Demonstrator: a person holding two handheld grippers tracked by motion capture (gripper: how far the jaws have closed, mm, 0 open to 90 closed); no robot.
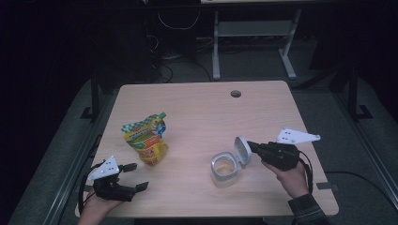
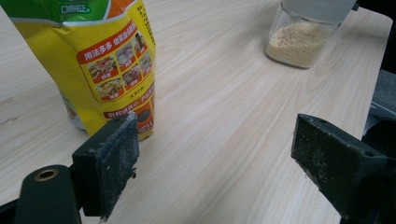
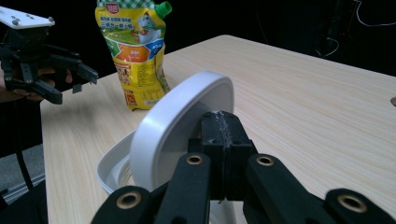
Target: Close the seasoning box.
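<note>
Right gripper sits at about four o'clock on the table, jaws pinched tight together on the edge of the white lid. The lid stands swung up on edge, hinged off the jar's right rim, and in the right gripper view it tilts up over the jar's white collar, with the jaws closed at its near edge. The jar stands just left of that gripper, around five o'clock from the table's middle, clear-walled with pale grains inside. The left gripper view catches the same jar up at one o'clock, grains heaped in the bottom.

Over at the left gripper, down at seven o'clock near the front edge: jaws spread wide, nothing between them, only bare wood. The pouch stands upright at nine o'clock from centre, yellow with a green cap, just beyond that gripper but apart from it. In the left gripper view the pouch rises at eleven o'clock behind the left jaw. The right gripper view shows the pouch upright at eleven o'clock, with the open left gripper beside it at ten.
</note>
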